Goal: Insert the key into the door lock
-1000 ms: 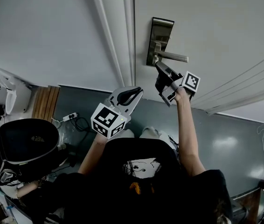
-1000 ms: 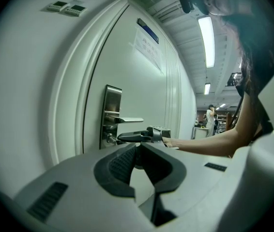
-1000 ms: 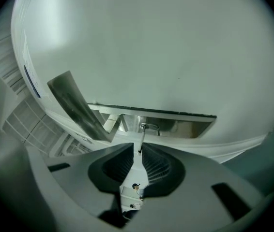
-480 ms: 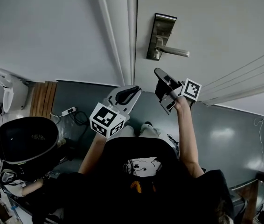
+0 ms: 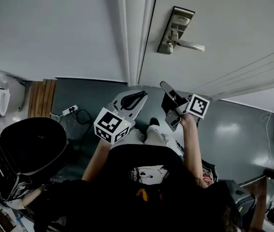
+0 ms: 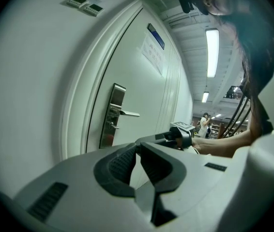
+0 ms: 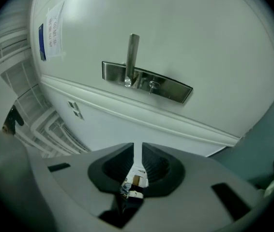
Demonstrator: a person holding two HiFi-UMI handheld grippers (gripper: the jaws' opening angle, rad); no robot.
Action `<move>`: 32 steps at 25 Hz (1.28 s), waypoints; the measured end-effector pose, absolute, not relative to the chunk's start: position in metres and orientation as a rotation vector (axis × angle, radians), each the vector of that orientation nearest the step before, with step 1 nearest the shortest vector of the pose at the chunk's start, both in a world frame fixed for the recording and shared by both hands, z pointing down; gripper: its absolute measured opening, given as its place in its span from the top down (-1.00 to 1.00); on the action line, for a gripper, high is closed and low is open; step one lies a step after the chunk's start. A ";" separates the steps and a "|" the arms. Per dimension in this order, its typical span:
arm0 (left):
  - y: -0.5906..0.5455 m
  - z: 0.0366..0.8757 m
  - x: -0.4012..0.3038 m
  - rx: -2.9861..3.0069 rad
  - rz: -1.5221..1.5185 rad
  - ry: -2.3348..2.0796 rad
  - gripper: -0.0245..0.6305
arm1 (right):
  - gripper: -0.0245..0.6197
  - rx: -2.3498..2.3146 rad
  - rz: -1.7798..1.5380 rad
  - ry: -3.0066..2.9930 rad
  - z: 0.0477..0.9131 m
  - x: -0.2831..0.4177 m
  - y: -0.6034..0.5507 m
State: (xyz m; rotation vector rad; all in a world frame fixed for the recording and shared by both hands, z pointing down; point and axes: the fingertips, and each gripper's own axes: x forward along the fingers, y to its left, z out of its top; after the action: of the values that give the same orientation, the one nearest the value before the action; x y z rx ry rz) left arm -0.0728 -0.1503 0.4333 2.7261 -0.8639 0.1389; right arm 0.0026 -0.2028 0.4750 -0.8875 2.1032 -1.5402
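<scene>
The steel lock plate with its lever handle is on the white door. My right gripper hangs below the plate, well apart from it, jaws pointing up at it. In the right gripper view the plate, lever and small round cylinder lie ahead. Right gripper is shut, with a small metal key showing deep between the jaws. Left gripper is held lower left, shut and empty; from there the plate is seen at a distance.
The door frame runs left of the lock. A paper notice is stuck on the door. Down on the grey floor are a black round chair, a wooden slat panel and a power strip.
The right gripper has drawn back down from just under the lever, and the gap to the lock plate has widened. The head view shifted. The left gripper has barely moved.
</scene>
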 end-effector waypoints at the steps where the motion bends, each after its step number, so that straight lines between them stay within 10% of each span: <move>1: -0.147 0.437 -0.075 2.721 0.143 -0.853 0.83 | 0.80 -0.898 -1.534 2.109 0.474 -0.001 -0.198; 32: 0.011 0.453 -0.038 2.708 0.236 -0.721 0.83 | 0.86 -1.145 -1.362 2.185 0.477 0.035 0.015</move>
State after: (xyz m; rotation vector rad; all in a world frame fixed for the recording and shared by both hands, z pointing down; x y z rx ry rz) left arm -0.0384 0.0107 0.4527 2.7084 -0.7206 0.2364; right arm 0.0346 0.0151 0.4770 -1.1445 2.1846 -1.3620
